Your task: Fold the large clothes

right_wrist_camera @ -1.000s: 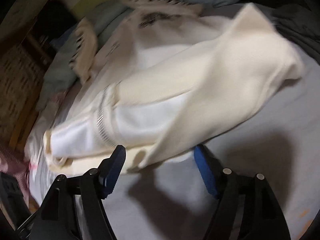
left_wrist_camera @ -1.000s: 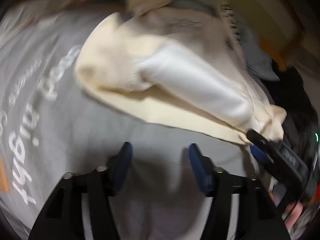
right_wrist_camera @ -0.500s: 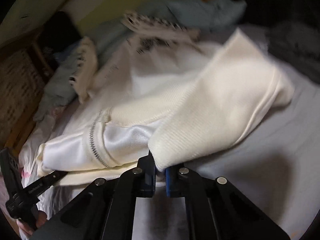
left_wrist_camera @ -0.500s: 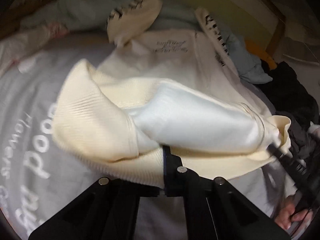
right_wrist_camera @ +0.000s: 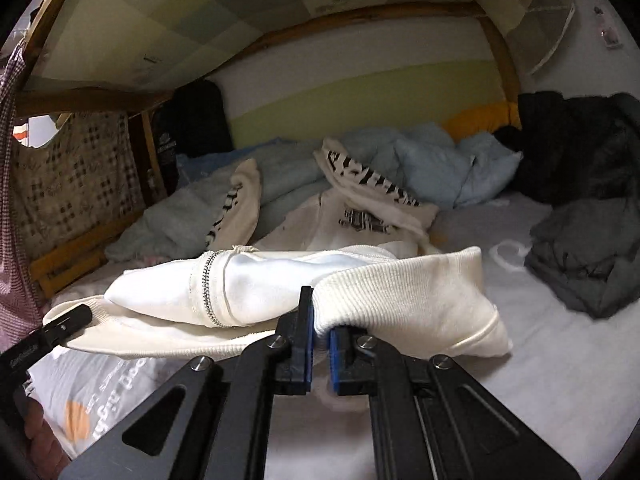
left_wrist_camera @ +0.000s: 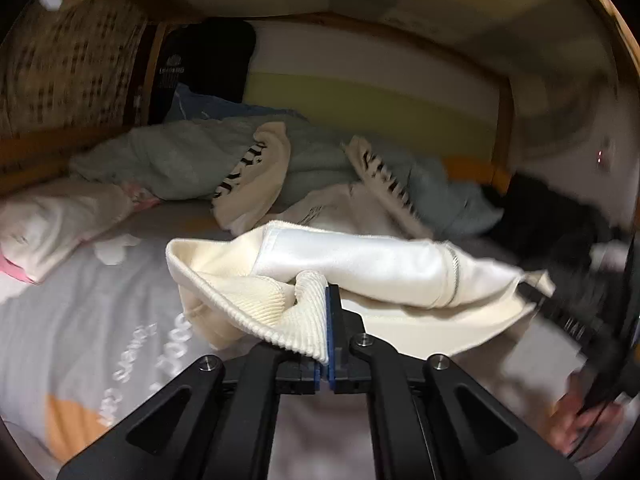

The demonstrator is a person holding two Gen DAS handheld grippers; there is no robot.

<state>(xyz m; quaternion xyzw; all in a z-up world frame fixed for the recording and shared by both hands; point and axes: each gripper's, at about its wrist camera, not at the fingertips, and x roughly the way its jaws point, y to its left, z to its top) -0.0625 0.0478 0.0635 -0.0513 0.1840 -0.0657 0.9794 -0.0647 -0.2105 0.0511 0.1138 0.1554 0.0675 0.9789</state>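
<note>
A cream jacket (left_wrist_camera: 248,300) with a ribbed hem, white satin lining and a zipper hangs stretched between my two grippers, above the grey bedsheet (left_wrist_camera: 100,312). In the left wrist view my left gripper (left_wrist_camera: 329,312) is shut on a bunched corner of the ribbed hem. My right gripper (left_wrist_camera: 532,296) pinches the far end at the right edge. In the right wrist view my right gripper (right_wrist_camera: 319,320) is shut on the ribbed hem of the jacket (right_wrist_camera: 400,292). My left gripper (right_wrist_camera: 76,316) holds the other end at the left.
A pile of clothes lies at the back: light blue garments (right_wrist_camera: 432,168) and cream tops with black lettering (right_wrist_camera: 368,184). Dark clothes (right_wrist_camera: 580,264) sit at the right. A pillow (left_wrist_camera: 52,224) lies at the left. Wooden bed rails (right_wrist_camera: 72,260) border the bed.
Both grippers went from open to shut on the jacket's ribbed hem. Both then rose, lifting the hem off the sheet, and tipped up toward the back wall.
</note>
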